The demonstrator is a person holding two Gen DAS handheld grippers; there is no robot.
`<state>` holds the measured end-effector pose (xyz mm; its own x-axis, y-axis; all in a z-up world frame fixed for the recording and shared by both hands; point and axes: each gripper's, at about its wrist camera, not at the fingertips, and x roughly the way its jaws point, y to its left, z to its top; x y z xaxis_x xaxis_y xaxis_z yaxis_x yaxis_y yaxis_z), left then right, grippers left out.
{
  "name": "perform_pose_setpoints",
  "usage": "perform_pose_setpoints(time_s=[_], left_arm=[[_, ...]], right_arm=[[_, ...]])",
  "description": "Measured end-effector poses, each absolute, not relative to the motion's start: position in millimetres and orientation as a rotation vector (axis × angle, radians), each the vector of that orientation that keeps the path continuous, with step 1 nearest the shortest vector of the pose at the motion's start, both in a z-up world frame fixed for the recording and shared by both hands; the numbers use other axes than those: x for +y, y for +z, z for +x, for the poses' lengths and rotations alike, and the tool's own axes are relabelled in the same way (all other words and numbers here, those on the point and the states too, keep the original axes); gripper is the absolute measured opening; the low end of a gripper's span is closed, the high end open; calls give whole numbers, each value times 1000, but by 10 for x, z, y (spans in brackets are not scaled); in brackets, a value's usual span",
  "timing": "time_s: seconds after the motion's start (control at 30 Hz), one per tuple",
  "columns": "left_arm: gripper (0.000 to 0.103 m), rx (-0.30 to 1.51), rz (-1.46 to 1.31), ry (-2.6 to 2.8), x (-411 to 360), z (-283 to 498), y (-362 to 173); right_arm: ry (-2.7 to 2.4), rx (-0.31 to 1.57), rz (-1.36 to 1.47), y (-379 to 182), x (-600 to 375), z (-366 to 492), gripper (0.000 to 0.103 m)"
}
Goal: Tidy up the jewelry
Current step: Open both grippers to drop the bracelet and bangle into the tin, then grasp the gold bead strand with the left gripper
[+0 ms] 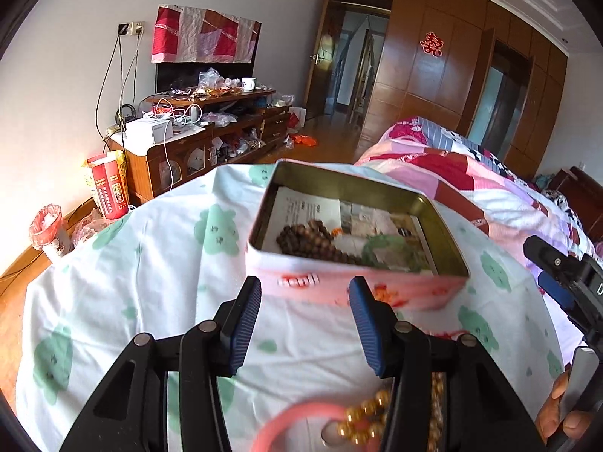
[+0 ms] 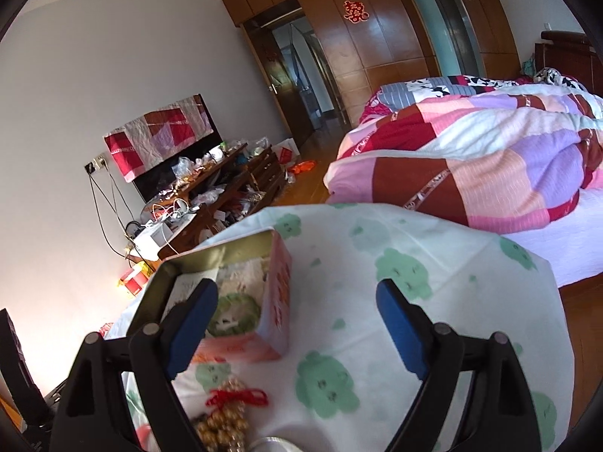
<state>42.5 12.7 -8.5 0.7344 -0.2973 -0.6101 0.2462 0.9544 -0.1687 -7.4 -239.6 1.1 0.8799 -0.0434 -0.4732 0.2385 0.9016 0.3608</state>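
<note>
Both claws empty, jaws apart: left claw [image 1: 304, 320] faces the open tin [image 1: 354, 226], right claw [image 2: 297, 324] beside it. Gold beads [image 1: 363, 420] (tangled near a pink bangle [image 1: 290, 420]) lie on the worktop [image 1: 132, 282]; a hasty grasp risks snagging cloth or dragging both.

Cluttered TV cabinet [image 1: 211, 128] w/ covered TV [image 1: 205, 39], patchwork quilt [image 2: 490, 158] on bed, wardrobe [image 1: 433, 56] behind.

Beads [image 1: 316, 241] in tin [image 1: 361, 277] on cloth [image 1: 150, 275]
</note>
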Motion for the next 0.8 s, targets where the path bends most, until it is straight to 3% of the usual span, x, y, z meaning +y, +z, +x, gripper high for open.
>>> perform_pose_setpoints(time_s=[0.73, 0.8], left_arm=[[50, 755, -109, -289, 538, 31, -183], [50, 742, -91, -334, 477, -20, -156]], right_arm=[[-109, 520, 331, -156, -2097, -449, 88], [-108, 517, 330, -155, -2083, -472, 84]])
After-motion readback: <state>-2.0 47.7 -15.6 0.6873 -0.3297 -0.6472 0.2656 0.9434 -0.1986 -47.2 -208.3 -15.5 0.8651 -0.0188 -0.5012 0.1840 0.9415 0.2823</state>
